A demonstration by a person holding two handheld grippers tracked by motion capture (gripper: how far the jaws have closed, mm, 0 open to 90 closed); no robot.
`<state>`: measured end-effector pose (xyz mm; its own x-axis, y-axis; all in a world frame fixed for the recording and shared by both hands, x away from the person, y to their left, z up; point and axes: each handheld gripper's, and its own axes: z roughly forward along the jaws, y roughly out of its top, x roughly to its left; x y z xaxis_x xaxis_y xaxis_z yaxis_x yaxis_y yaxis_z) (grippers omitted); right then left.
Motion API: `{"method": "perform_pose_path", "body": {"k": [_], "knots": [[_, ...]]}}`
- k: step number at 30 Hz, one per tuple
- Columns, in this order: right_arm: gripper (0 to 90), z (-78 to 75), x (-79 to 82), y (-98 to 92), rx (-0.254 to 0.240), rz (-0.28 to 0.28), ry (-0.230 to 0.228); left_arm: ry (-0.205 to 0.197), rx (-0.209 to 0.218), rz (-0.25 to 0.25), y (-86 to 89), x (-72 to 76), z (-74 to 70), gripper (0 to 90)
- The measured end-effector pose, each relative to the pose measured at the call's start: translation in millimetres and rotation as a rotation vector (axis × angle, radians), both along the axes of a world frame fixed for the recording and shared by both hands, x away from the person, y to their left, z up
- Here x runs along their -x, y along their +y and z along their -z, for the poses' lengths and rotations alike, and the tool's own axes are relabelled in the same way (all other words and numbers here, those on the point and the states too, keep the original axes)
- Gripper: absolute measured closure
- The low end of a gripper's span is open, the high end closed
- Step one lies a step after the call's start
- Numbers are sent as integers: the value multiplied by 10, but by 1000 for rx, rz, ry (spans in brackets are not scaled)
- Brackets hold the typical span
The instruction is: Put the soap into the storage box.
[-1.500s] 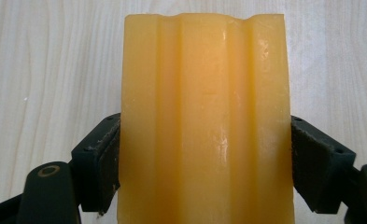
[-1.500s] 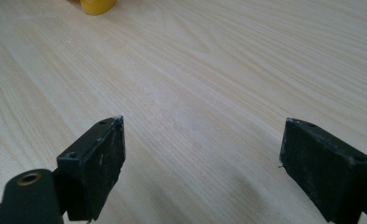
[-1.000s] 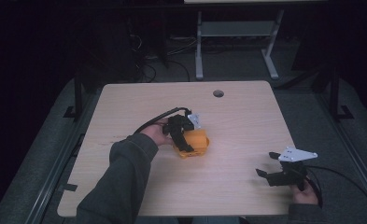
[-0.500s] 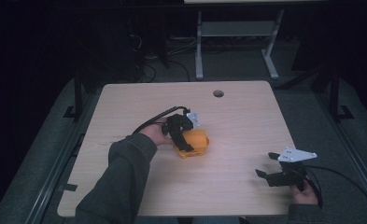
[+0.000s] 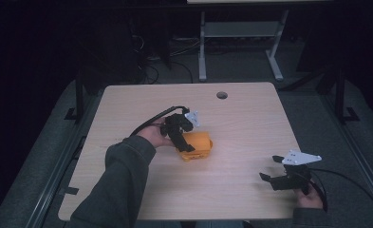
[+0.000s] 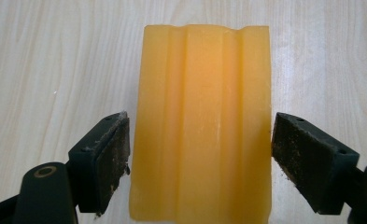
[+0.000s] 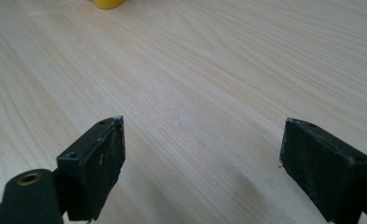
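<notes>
Left gripper (image 6: 200, 154) spread open, jaws straddling orange block (image 6: 202, 121) on counter (image 5: 250, 123); we'd center, then squeeze evenly across its long sides. Right gripper (image 5: 275, 180) open, empty.

Dim lab or office: bare wooden desk (image 5: 250, 118), floor cables (image 5: 151, 71), metal stand (image 5: 236, 42).

High view dim overall: room beyond the tabletop (image 5: 250, 118) falls to near black, floor murky grey. Tabletop evenly lit from overhead, no glare; soft, short shadows only. Slight softness and noise throughout. Left gripper view bright and sharp; the orange block (image 6: 202, 121) glows, faintly translucent (wood grain crisp beside it). Right gripper view: near fingers (image 7: 99, 163) blurred, tabletop sharper mid-distance, faint sheen toward the top.
</notes>
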<state>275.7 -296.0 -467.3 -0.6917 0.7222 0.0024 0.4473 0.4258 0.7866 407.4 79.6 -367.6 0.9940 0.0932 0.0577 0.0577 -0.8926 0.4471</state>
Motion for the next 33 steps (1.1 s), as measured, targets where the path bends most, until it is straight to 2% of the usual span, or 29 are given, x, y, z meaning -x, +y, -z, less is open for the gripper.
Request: {"method": "perform_pose_path", "body": {"k": [9, 12, 29, 33], "knots": [[137, 2, -1, 3, 7, -1, -4, -28, 24, -22, 164, 94, -85, 204], [137, 3, -1, 10, 8, -2, -5, -29, 16, -29, 206, 113, -88, 204], [137, 0, 6, 8, 7, 11, -6, -37, 27, -60, 350, 211, -85, 203], [137, 3, 5, 7, 8, 12, -4, -43, 33, -54, 378, 239, -111, 203]]}}
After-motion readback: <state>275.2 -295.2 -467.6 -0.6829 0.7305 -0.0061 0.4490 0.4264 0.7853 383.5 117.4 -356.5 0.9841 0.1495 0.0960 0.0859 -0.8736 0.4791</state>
